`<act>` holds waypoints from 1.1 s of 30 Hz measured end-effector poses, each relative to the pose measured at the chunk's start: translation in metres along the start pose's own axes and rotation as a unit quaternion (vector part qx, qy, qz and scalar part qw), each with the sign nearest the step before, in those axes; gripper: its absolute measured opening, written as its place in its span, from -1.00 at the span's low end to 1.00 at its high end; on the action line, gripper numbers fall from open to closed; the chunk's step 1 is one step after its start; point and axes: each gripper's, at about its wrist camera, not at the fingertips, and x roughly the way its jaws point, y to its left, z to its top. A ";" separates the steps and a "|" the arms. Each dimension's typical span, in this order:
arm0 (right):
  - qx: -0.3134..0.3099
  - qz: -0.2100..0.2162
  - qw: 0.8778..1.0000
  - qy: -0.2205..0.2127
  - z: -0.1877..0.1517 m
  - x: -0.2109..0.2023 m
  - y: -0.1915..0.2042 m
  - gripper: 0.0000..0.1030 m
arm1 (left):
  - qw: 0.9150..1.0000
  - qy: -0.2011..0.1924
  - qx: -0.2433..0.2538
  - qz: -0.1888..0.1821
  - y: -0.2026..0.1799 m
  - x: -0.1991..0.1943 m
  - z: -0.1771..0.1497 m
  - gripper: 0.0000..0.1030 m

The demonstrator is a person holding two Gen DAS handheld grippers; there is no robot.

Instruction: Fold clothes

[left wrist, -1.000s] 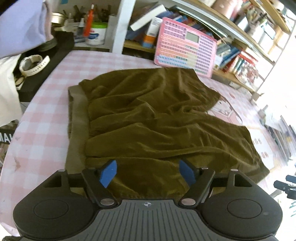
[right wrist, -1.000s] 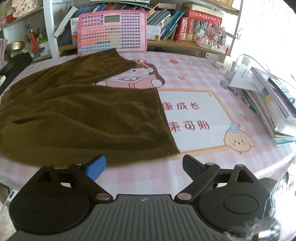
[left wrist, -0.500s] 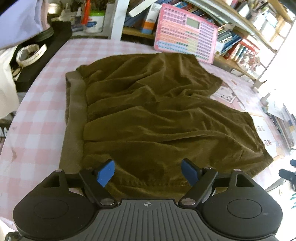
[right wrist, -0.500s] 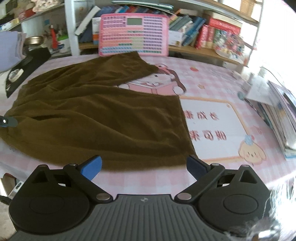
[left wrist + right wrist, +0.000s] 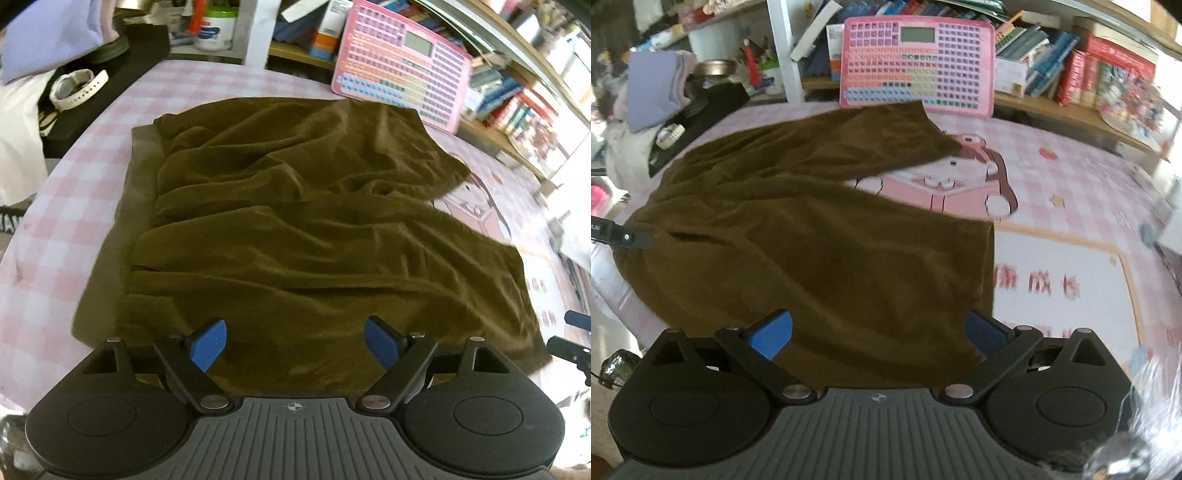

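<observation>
A pair of olive-brown shorts (image 5: 295,229) lies spread and wrinkled on the pink checked tablecloth (image 5: 66,229), waistband (image 5: 122,229) to the left. In the right wrist view the shorts (image 5: 812,236) fill the middle, with a leg hem (image 5: 988,273) on the right. My left gripper (image 5: 295,341) is open, low over the near edge of the shorts by the waist end. My right gripper (image 5: 879,334) is open too, above the near leg by the hem. Neither holds any cloth. The tip of the left gripper (image 5: 624,236) shows at the far left edge of the right wrist view.
A pink keyboard toy (image 5: 918,62) leans against the bookshelf at the back. A white watch (image 5: 77,88) lies on a black mat (image 5: 110,92) at the back left, beside a lilac cloth (image 5: 48,33). Books (image 5: 1089,74) fill the shelves. The cartoon print (image 5: 964,184) on the tablecloth lies right of the shorts.
Both grippers have moved forward over the near edge of the shorts, the right one also leftward onto the leg. Both stay open.
</observation>
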 end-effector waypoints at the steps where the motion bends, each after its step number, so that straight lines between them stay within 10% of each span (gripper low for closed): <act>1: -0.002 0.011 1.000 0.003 0.003 0.004 -0.009 0.97 | 1.000 -0.003 -0.005 0.008 -0.005 0.001 0.001 0.64; 19: -0.052 0.097 0.994 -0.010 0.051 0.031 -0.080 0.97 | 0.994 -0.041 -0.024 0.095 -0.037 -0.009 0.029 0.64; 33: -0.251 0.105 0.962 -0.036 0.237 0.140 -0.125 0.70 | 0.972 -0.081 0.141 0.171 0.002 -0.010 0.153 0.65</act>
